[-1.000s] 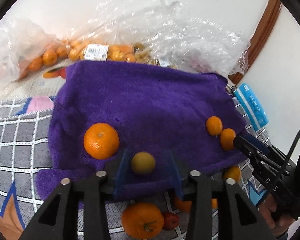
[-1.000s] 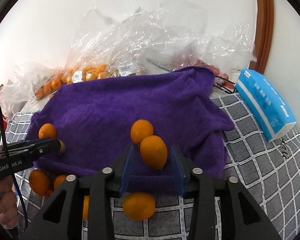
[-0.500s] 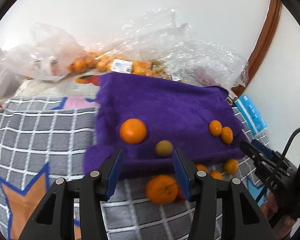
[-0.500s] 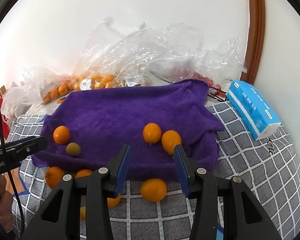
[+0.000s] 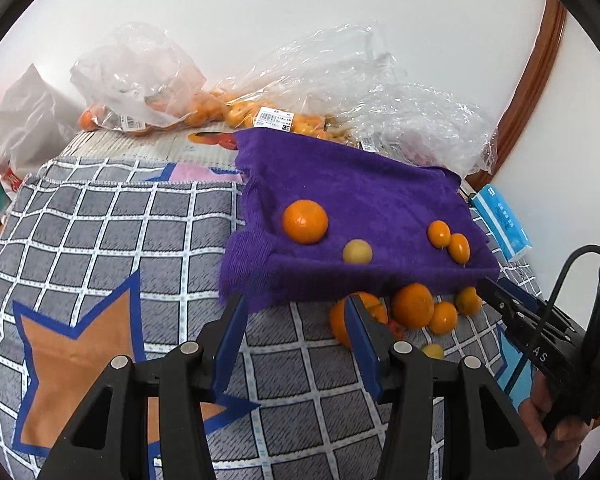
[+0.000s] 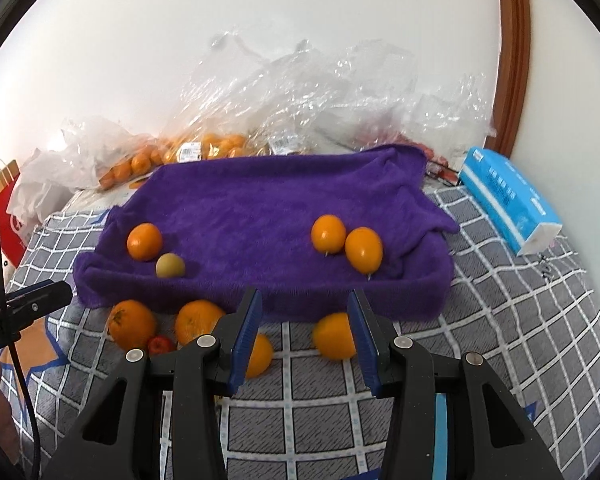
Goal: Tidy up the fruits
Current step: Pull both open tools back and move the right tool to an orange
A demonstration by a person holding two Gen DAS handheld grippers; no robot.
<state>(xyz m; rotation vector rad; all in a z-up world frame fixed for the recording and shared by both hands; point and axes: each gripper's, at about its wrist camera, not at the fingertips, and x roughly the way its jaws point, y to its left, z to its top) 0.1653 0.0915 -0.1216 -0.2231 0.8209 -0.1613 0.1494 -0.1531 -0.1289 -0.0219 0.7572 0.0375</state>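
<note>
A purple towel [image 5: 352, 184] [image 6: 260, 208] lies on the checked cloth. On it sit an orange [image 5: 304, 221] [image 6: 144, 241], a small yellow-green fruit [image 5: 357, 251] [image 6: 170, 265] and two small oval orange fruits [image 5: 439, 233] [image 6: 363, 249]. Several oranges [image 5: 413, 311] [image 6: 132, 323] and a small red fruit [image 6: 161, 345] lie in front of the towel. My left gripper [image 5: 296, 324] is open and empty, back from the towel's near left corner. My right gripper [image 6: 305, 316] is open and empty, in front of the towel's near edge.
Clear plastic bags with oranges [image 5: 204, 108] [image 6: 204, 148] are piled against the wall behind the towel. A blue tissue pack [image 5: 500, 222] [image 6: 508, 200] lies at the right. A red paper bag [image 6: 8, 216] stands at the far left.
Both grippers have pulled back from the towel and stand open. The yellow-green fruit and the oval orange fruit, earlier between the fingers, now lie on the towel.
</note>
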